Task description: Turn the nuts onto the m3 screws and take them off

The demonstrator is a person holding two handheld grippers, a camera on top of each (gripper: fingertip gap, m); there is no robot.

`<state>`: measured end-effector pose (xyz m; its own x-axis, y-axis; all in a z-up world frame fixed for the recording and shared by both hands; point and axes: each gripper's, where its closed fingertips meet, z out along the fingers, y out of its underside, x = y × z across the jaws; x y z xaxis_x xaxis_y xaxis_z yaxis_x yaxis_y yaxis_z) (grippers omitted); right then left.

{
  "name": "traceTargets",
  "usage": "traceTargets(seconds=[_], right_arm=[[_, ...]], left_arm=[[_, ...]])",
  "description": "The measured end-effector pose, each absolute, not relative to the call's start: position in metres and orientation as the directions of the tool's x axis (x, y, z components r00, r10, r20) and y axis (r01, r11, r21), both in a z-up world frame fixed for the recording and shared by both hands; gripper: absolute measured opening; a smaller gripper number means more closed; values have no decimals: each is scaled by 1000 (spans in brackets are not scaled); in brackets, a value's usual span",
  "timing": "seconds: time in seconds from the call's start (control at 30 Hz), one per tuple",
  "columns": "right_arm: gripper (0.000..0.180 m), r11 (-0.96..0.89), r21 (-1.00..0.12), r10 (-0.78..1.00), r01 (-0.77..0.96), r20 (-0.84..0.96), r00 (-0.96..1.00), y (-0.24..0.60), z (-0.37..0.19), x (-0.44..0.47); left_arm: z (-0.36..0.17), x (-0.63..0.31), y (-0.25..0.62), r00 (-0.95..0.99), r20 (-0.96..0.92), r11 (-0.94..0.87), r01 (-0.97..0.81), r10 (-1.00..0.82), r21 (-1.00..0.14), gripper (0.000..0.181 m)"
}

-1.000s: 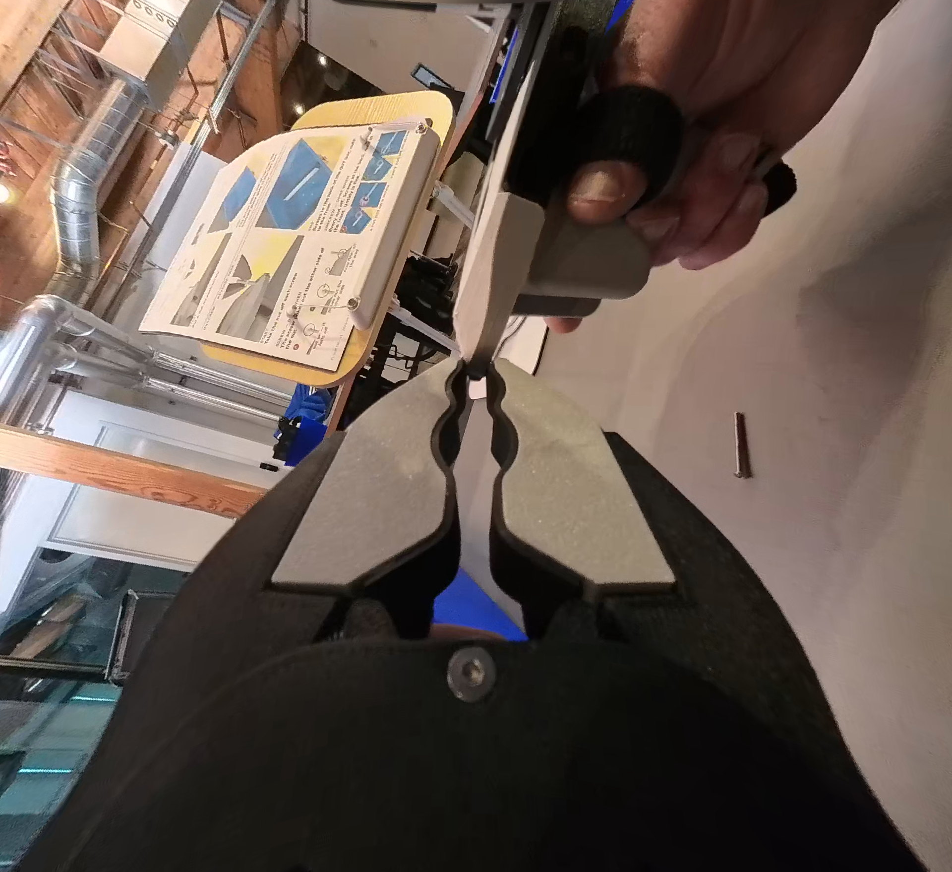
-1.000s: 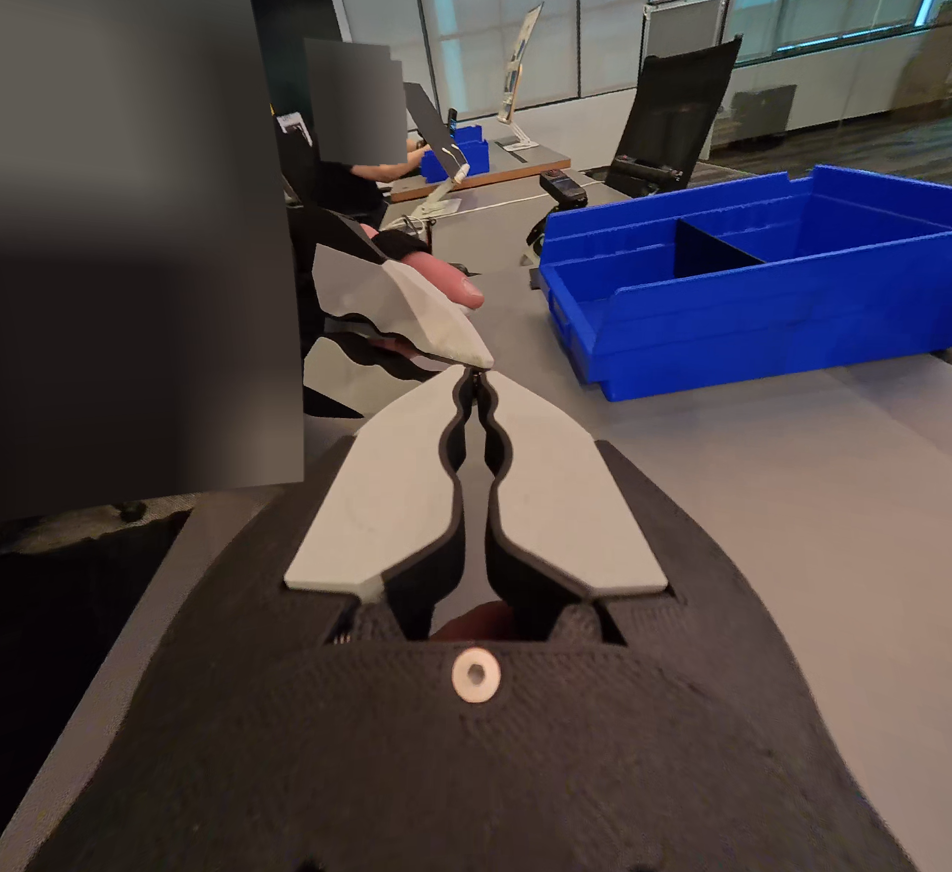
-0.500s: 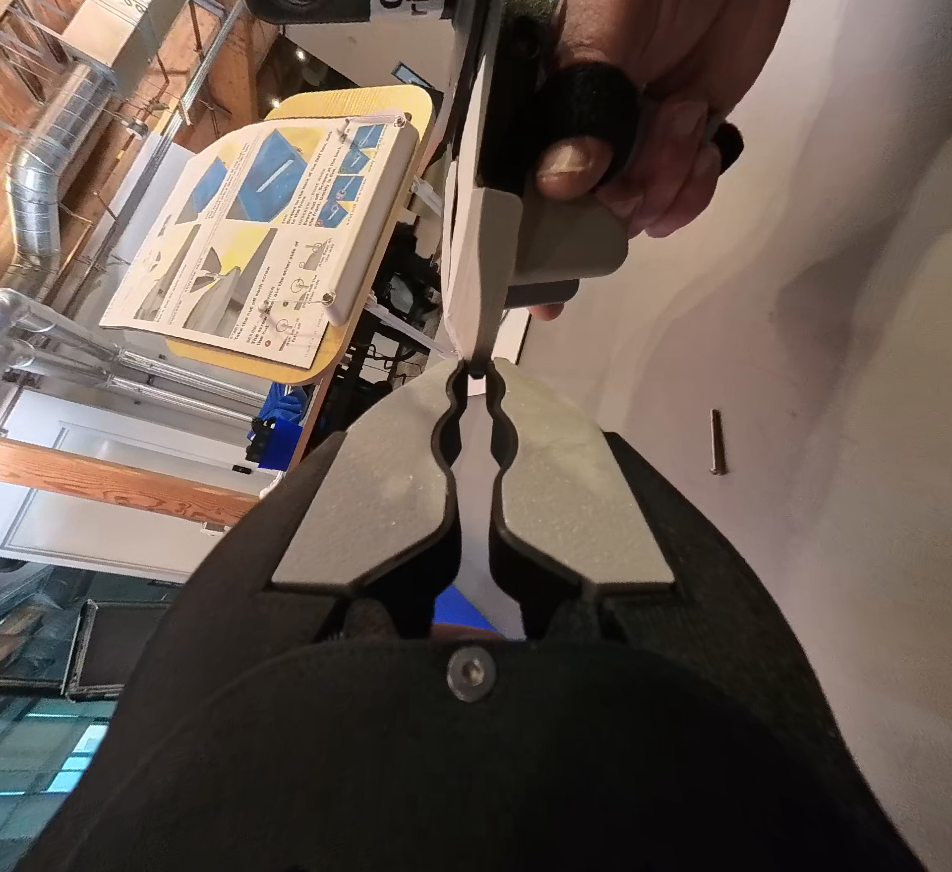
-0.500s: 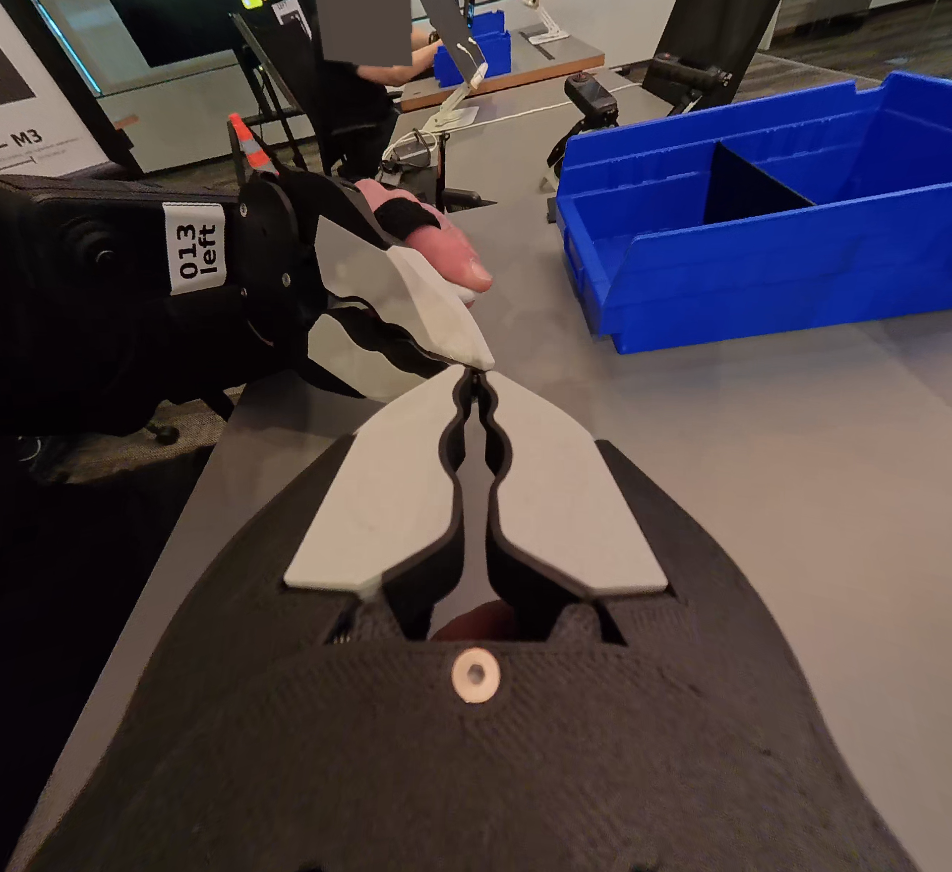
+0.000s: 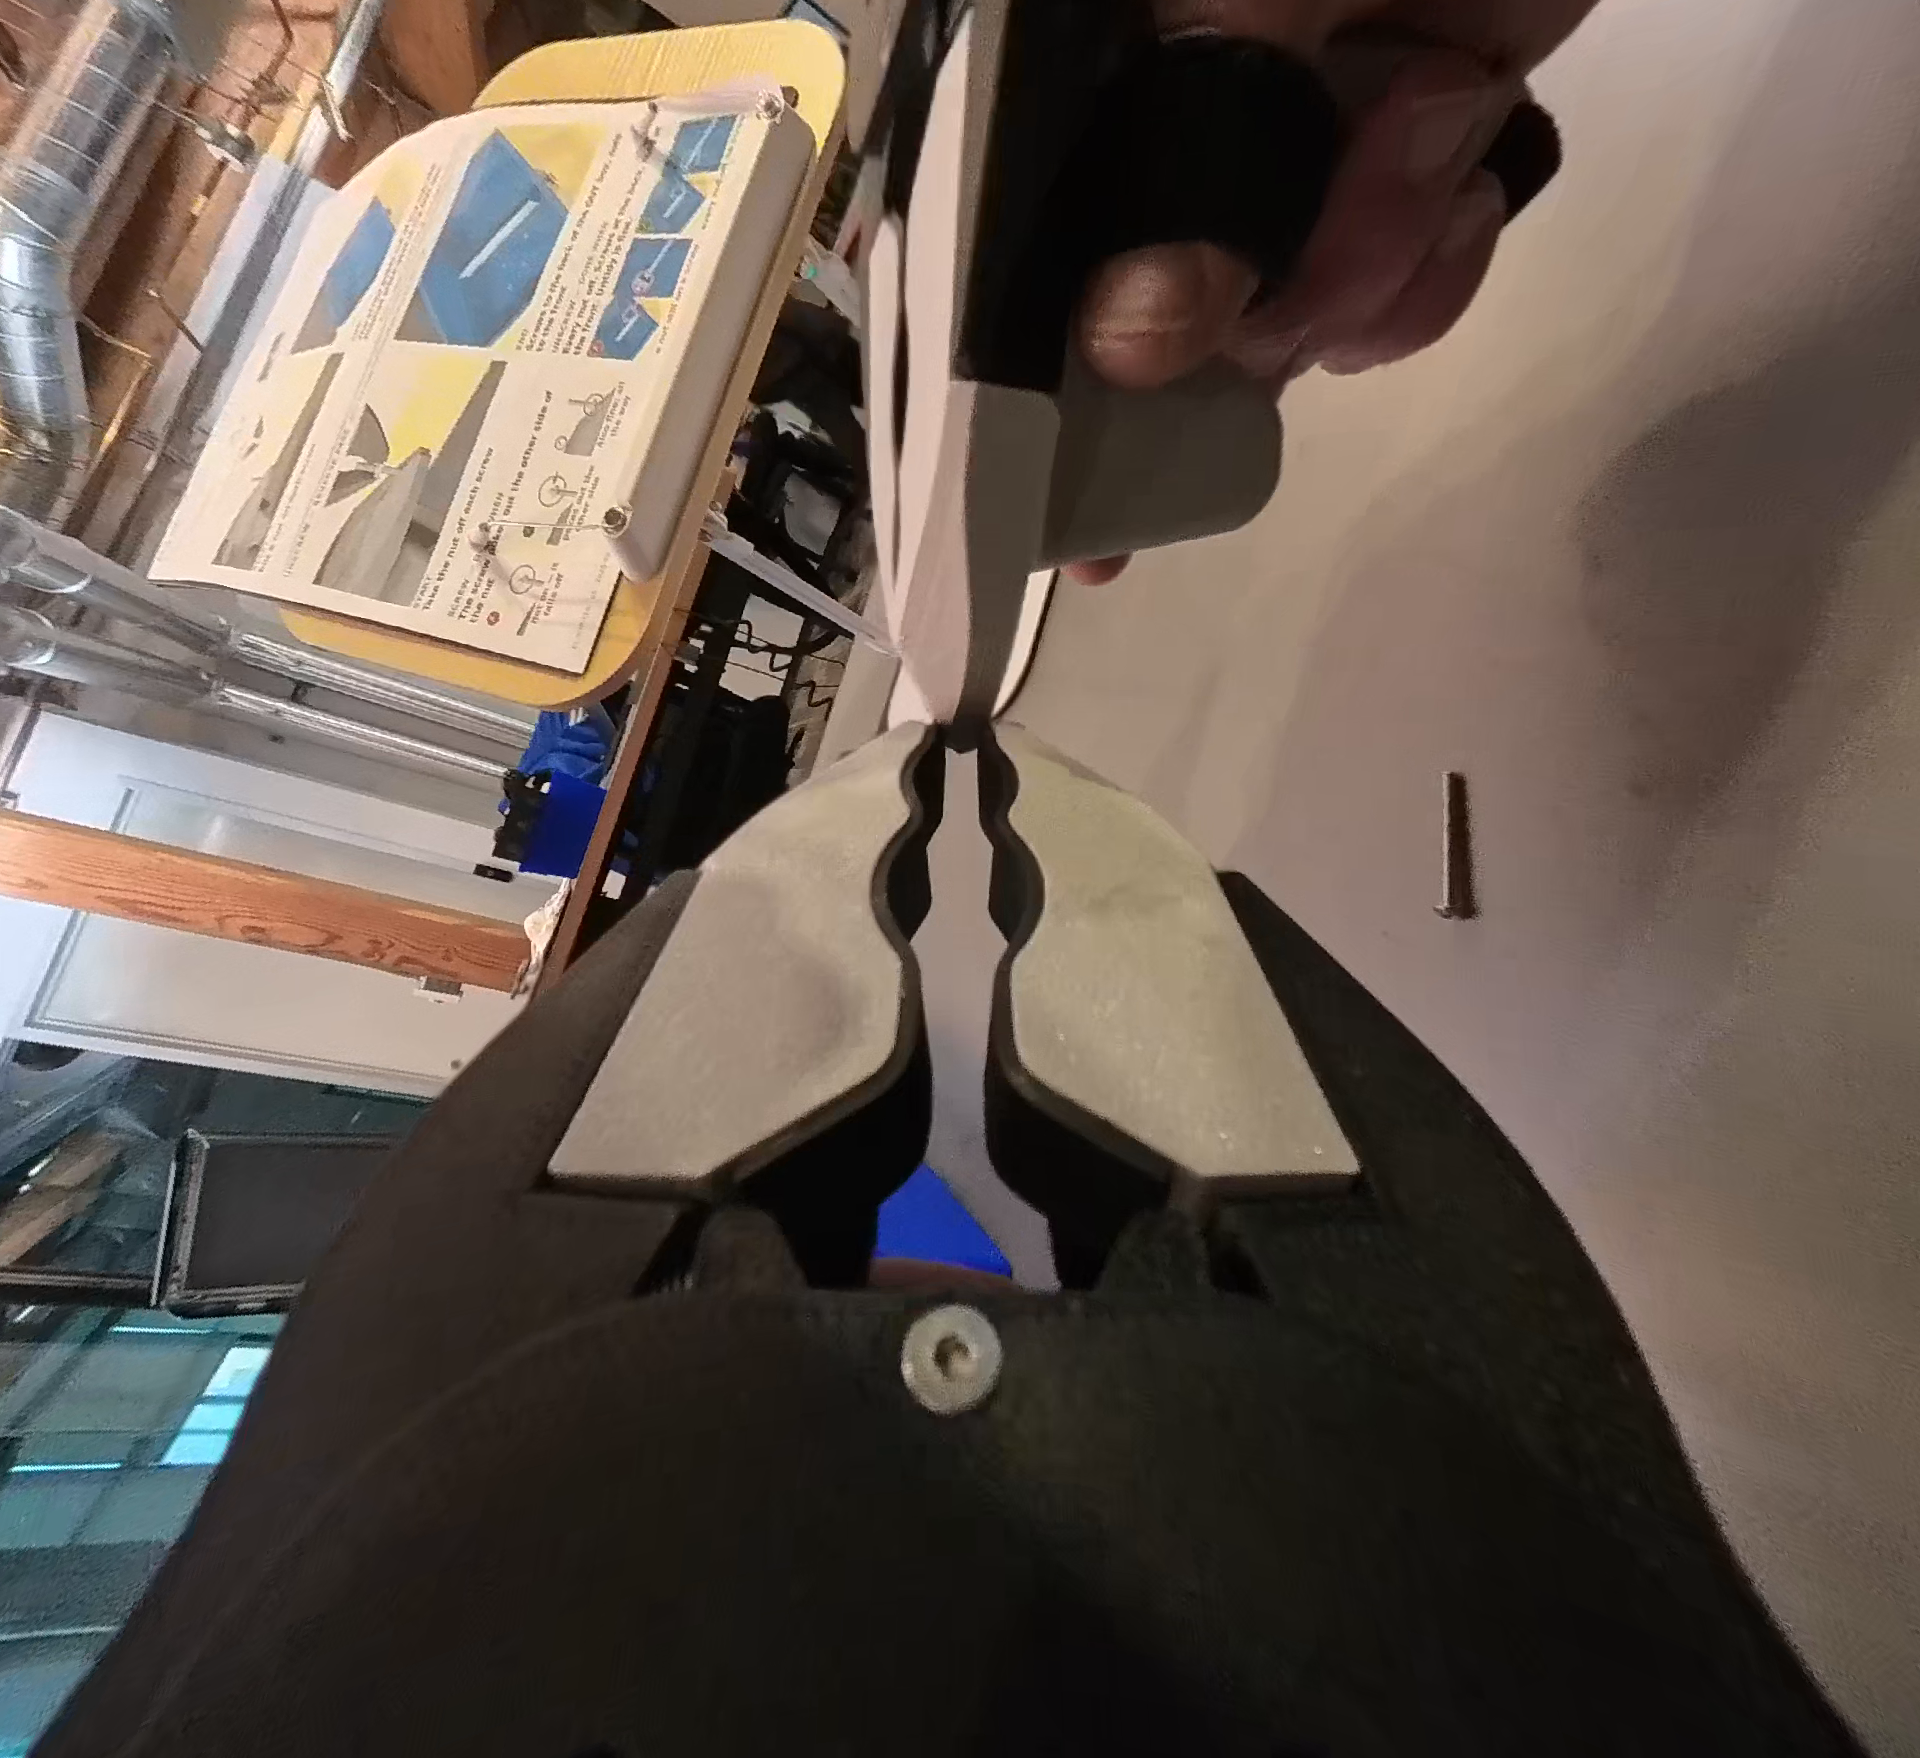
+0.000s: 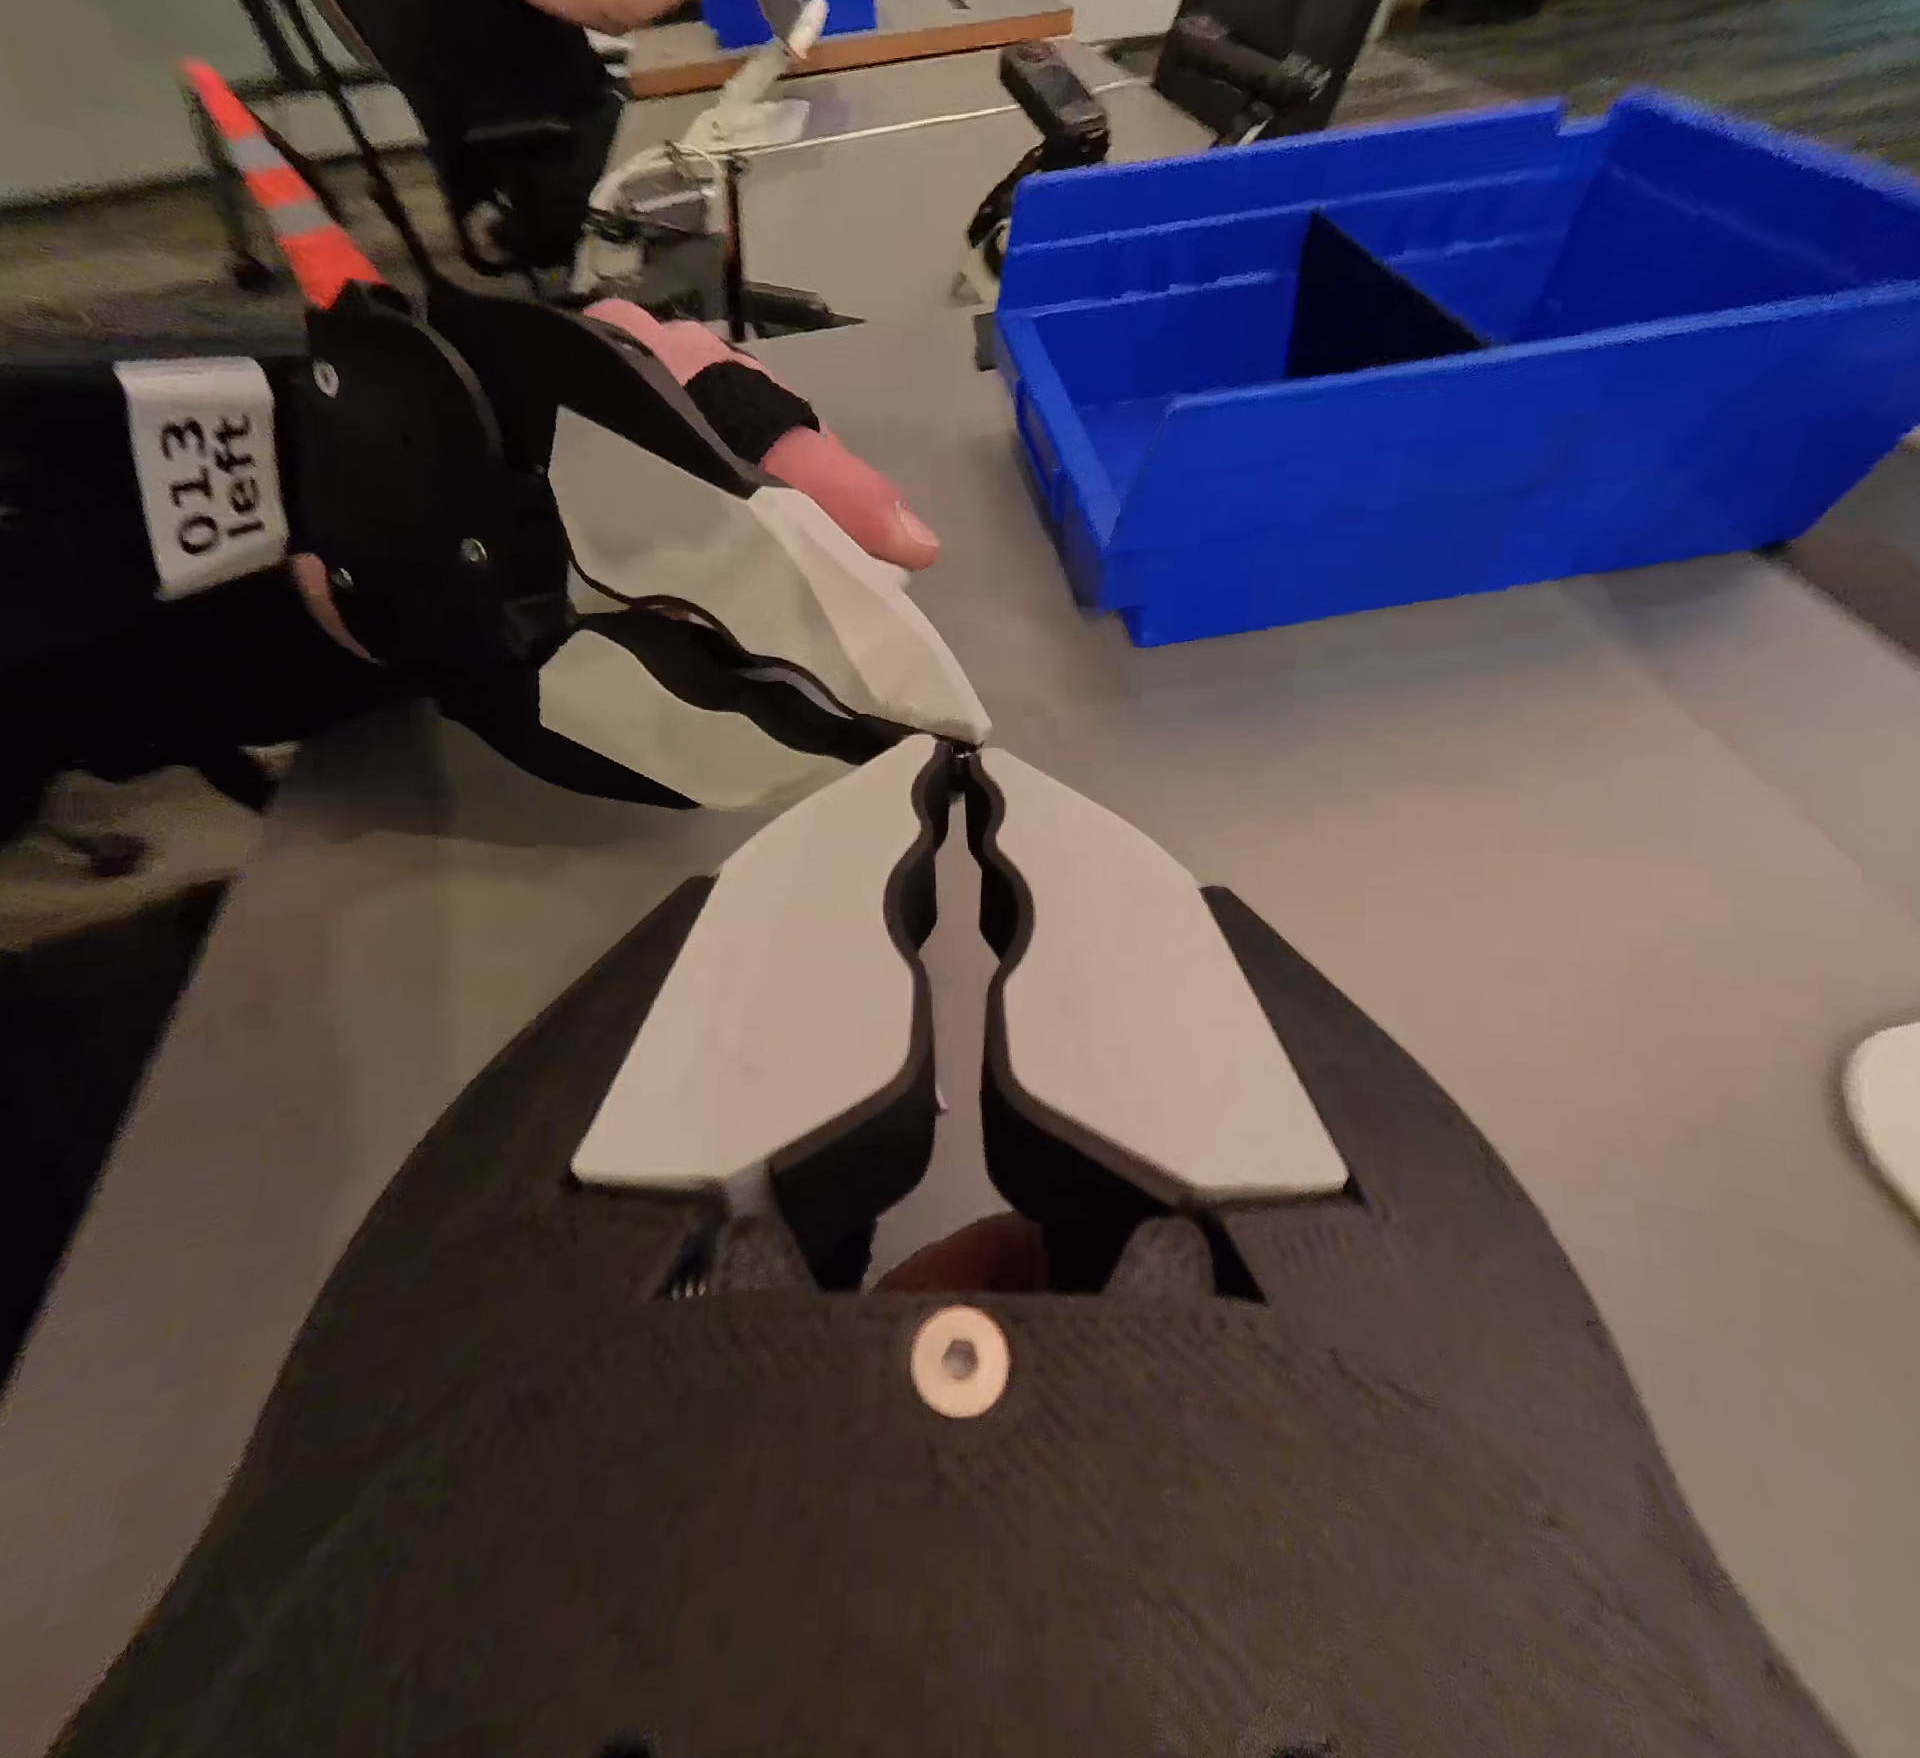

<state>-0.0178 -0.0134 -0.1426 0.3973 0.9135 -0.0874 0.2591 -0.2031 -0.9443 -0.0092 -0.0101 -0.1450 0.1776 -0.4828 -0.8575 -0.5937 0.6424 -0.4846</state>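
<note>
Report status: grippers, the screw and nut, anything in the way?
Left gripper and right gripper both shut, tips meeting on something tiny, too small to identify. Spare screw lying on table. Blue bin behind, clear of the work.

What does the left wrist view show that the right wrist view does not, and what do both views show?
Only the left wrist view shows a loose screw lying on the grey table, and an instruction sheet on a yellow board.

Only the right wrist view shows the blue bin with its dark divider, an orange cone, and a person seated at a far table.

Both show the left gripper and the right gripper meeting tip to tip, both nearly closed. Whatever small part sits between the tips is too small to identify.
</note>
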Motion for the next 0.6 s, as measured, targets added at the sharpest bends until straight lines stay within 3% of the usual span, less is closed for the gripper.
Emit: traceTargets(seconds=[0.23,0.6], right_arm=[[4,-345,-905,916,249,-266,302,-11,-158,-16],[6,-399,-869,909,292,-333,250,-10,-169,-14]], left_arm=[[-160,-7,-8,156,-833,623,-593,-532,-509,6],[-171,-5,-7,152,-787,588,-584,-598,-559,6]])
